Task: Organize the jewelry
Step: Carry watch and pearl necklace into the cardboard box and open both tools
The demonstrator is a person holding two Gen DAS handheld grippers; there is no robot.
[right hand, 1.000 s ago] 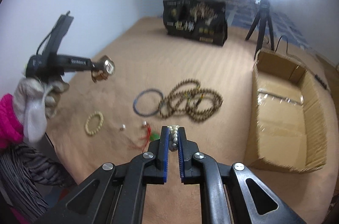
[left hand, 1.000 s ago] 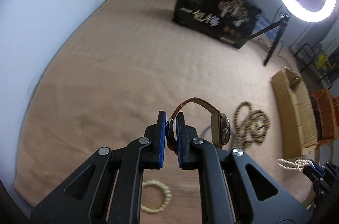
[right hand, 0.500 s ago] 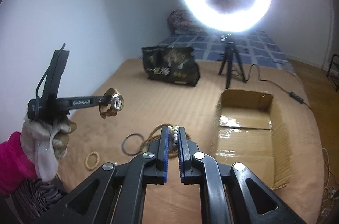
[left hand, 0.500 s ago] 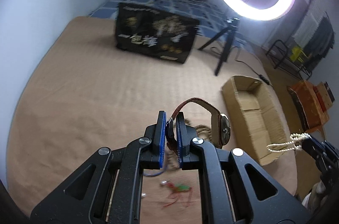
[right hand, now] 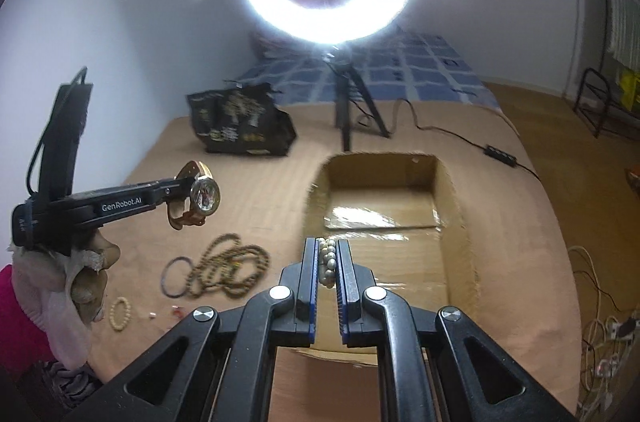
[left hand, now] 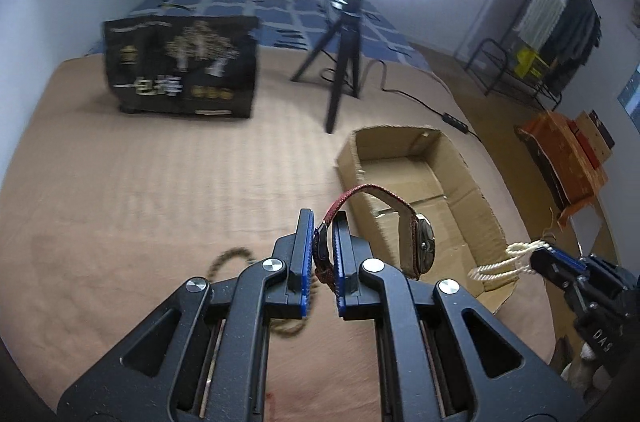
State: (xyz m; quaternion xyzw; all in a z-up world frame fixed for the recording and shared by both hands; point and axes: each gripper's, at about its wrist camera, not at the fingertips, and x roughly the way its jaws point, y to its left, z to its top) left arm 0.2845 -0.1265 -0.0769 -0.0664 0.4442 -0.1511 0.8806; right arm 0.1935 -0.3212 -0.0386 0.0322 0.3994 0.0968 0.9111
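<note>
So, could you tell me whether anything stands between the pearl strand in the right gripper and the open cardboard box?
Nothing visible does. The right gripper holds the white pearl strand just short of the open cardboard box, whose floor looks bare.

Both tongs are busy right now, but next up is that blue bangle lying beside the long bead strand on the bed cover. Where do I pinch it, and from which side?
Take the blue bangle on its left arc, the side away from the long bead strand, coming down from above with one pad inside the ring and one outside. It lies flat on the bed cover and looks thin, and its right edge sits against the beads, so that side risks snagging them.
</note>
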